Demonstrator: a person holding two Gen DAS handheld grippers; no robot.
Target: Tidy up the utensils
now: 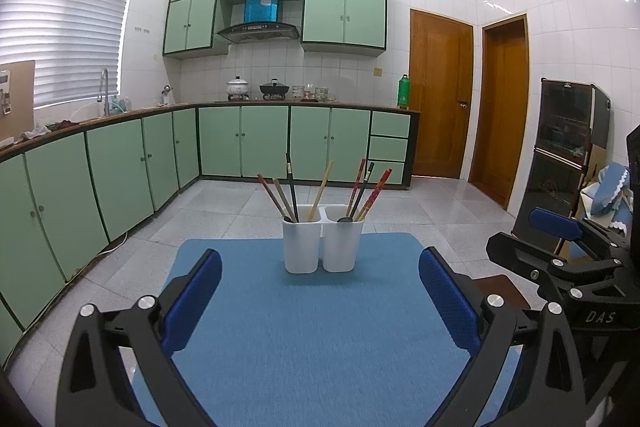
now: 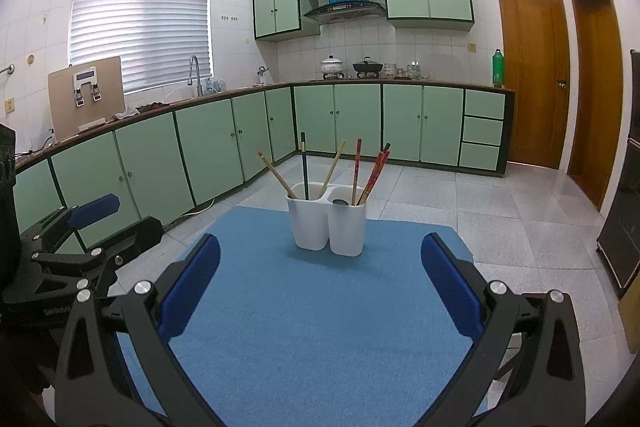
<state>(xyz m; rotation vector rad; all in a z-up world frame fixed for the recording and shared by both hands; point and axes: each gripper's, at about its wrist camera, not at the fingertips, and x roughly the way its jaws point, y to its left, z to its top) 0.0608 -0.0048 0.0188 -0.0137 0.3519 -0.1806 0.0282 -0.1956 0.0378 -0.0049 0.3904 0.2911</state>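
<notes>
We held both the left gripper [image 1: 320, 283] and the right gripper [image 2: 320, 267] wide and empty; ahead of them stood the white two-compartment holder [image 1: 323, 247] with chopsticks [image 1: 320, 191], so probably sorting came next.

The two-compartment holder [image 1: 323, 245] stands on the mat [image 1: 304, 327], toward its far edge. Chopsticks [image 1: 288, 193] lean in the holder's left compartment; more chopsticks [image 1: 370, 193] and a spoon [image 1: 345, 219] sit in its right one. Behind the holder, well apart, runs the counter [image 1: 304, 105]. Right of the holder, further back, stand two doors [image 1: 440, 95].
</notes>
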